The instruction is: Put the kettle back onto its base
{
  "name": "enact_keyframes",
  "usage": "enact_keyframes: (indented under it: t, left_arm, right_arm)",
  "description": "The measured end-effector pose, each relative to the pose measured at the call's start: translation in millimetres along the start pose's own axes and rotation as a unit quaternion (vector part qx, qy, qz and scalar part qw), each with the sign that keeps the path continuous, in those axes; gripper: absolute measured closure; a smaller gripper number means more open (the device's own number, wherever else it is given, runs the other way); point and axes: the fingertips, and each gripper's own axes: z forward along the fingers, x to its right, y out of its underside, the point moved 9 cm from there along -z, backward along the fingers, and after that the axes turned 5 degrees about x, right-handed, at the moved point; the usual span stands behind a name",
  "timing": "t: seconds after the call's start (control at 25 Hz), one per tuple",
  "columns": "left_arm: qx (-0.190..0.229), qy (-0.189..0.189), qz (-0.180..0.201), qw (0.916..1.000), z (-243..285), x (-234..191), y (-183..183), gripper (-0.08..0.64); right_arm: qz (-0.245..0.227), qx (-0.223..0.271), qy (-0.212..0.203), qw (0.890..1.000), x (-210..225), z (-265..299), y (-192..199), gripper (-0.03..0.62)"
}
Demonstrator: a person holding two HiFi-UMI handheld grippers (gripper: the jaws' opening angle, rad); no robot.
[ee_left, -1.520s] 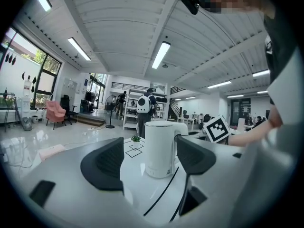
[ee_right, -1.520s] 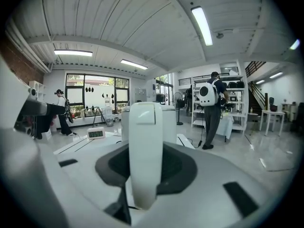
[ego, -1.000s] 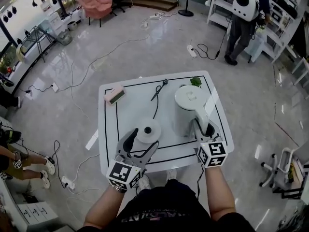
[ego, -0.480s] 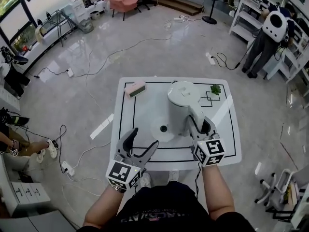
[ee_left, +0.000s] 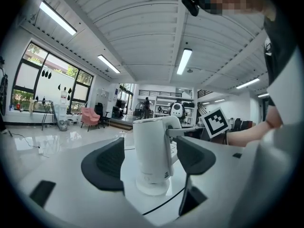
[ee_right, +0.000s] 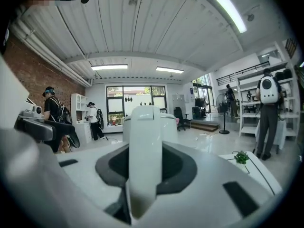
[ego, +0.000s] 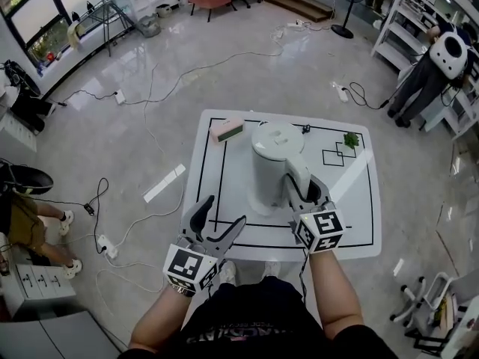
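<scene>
Kettle (ego: 273, 159): upright, apparently seated on base (ee_left: 153, 188), mid-tabletop (ego: 344, 200); handle (ee_right: 144, 151) faces the person, clamped in right gripper (ego: 299, 189) fingers; left gripper (ego: 223, 212) nearby, fingers apart, empty.

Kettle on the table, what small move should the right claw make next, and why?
Probably open the right claw to release the handle. The left gripper view shows the white kettle standing upright on its round base, seemingly seated, while the right claw's jaws are clamped on the handle.
</scene>
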Motion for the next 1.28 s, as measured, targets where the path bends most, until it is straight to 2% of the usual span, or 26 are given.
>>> enact_keyframes:
  t: [0.6,1.28]
  left_arm:
    - [-0.013,-0.002,-0.009,0.9999,-8.6,-16.9,6.7,0.213]
    - [-0.022,0.003,-0.013,0.9997,-11.9,-13.3,14.4,0.213]
  right_arm:
    - [-0.007,-0.001,-0.008,1.0,-17.2,15.3,13.7,0.483]
    - [-0.006,0.038,0.001,0.999,-21.5,-5.2,32.1,0.483]
